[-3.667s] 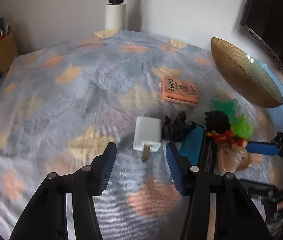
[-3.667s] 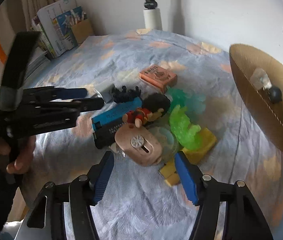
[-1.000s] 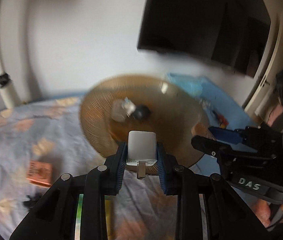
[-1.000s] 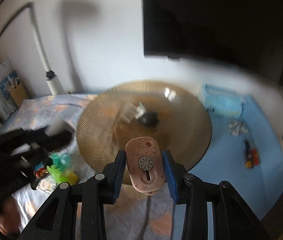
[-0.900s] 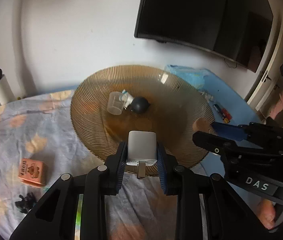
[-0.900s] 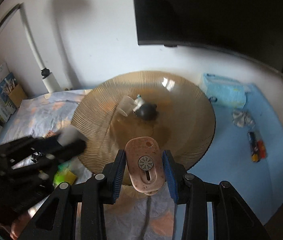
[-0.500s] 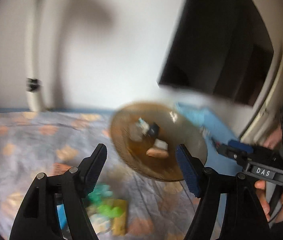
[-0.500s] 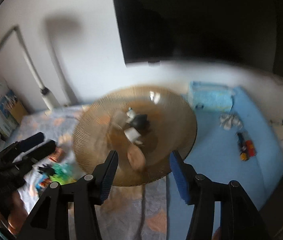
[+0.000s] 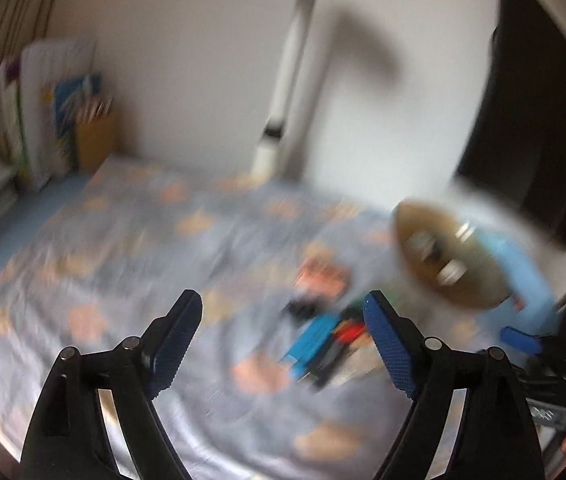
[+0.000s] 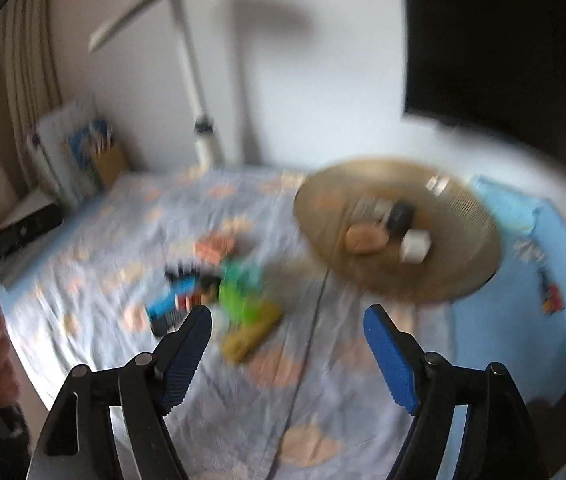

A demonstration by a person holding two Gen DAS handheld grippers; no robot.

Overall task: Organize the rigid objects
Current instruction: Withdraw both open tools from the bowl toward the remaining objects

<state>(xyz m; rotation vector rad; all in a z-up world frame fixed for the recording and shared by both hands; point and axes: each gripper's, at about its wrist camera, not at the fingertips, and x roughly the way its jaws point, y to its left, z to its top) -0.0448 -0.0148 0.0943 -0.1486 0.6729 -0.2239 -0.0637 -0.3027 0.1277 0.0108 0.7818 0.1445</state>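
Observation:
Both views are motion-blurred. The amber ribbed bowl (image 10: pixel 451 276) holds the white charger (image 10: pixel 415 246), the pink fan-like gadget (image 10: pixel 363 238) and a dark round item (image 10: pixel 401 216). It also shows in the left wrist view (image 9: pixel 479 288). A pile of small objects lies on the patterned cloth: an orange box (image 10: pixel 215 250), a blue box (image 9: pixel 313 338), green toys (image 10: pixel 239 284) and a yellow block (image 10: pixel 251 334). My left gripper (image 9: pixel 283 344) is open and empty above the cloth. My right gripper (image 10: pixel 287 352) is open and empty, nearer than the bowl.
A white lamp pole (image 9: pixel 283 92) stands at the back. Books and a pencil holder (image 9: pixel 91 136) stand at the back left. A dark screen (image 10: pixel 515 40) hangs on the wall at right. A blue mat (image 10: pixel 531 280) lies right of the bowl.
Both grippers let go of the charger and the pink gadget into the bowl, opened wide, then pulled back and swung left toward the pile on the cloth.

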